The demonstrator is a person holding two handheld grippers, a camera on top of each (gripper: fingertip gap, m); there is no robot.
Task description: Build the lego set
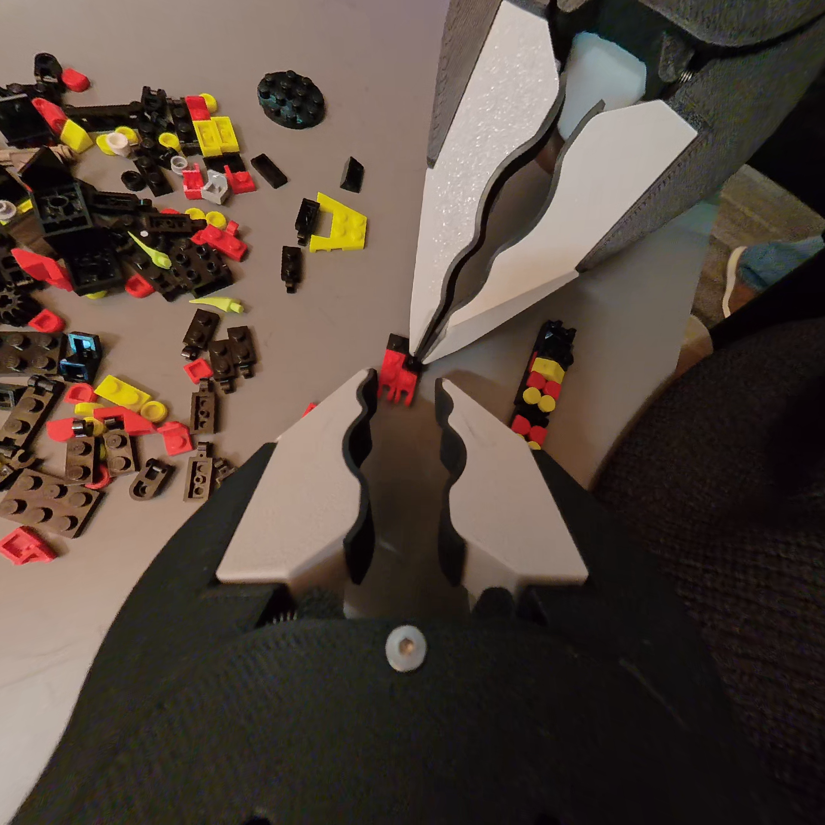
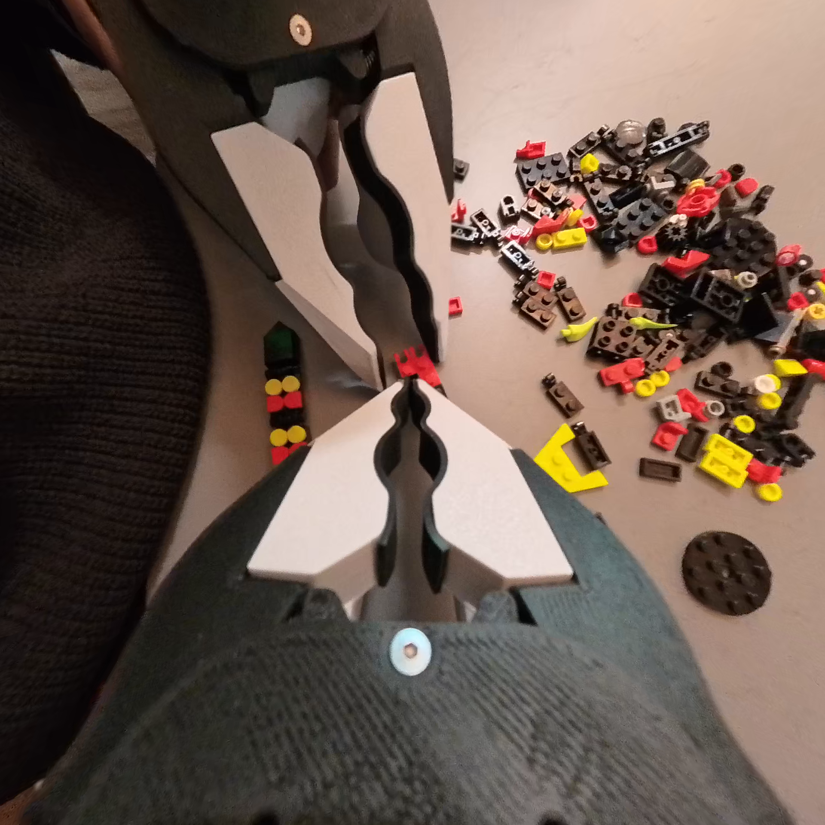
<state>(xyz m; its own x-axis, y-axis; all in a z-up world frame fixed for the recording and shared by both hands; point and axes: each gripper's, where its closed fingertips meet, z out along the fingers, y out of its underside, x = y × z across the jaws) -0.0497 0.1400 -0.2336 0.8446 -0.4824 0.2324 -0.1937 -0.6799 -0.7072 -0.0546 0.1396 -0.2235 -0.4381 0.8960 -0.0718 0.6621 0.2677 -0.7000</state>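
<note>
A small red and black lego assembly (image 1: pixel 397 377) is pinched at its black end by my right gripper (image 1: pixel 419 357), which comes in from above in the left wrist view. My left gripper (image 1: pixel 405 383) is open, and the assembly sits just at its fingertips, close to the left finger (image 1: pixel 364 393). In the right wrist view my right gripper (image 2: pixel 410 385) is shut on the red assembly (image 2: pixel 415 367), and the open left gripper (image 2: pixel 408 357) reaches in from the top. A partly built black strip with red and yellow round studs (image 1: pixel 542 386) (image 2: pixel 284 402) lies on the table beside them.
A pile of loose black, red and yellow pieces (image 1: pixel 111 250) (image 2: pixel 669 285) covers one side of the grey table (image 1: pixel 366 111). A black round plate (image 1: pixel 291 99) (image 2: pixel 727 573) and a yellow wedge plate (image 1: pixel 341 223) (image 2: pixel 567 464) lie apart. A person's dark sweater (image 2: pixel 89 357) is close by. My left and right fingertips are right by each other. The black round plate (image 2: pixel 727 573) is about equally far from each gripper, around 15 cm. My left wrist view (image 1: pixel 297 89) looks at it from another angle.
</note>
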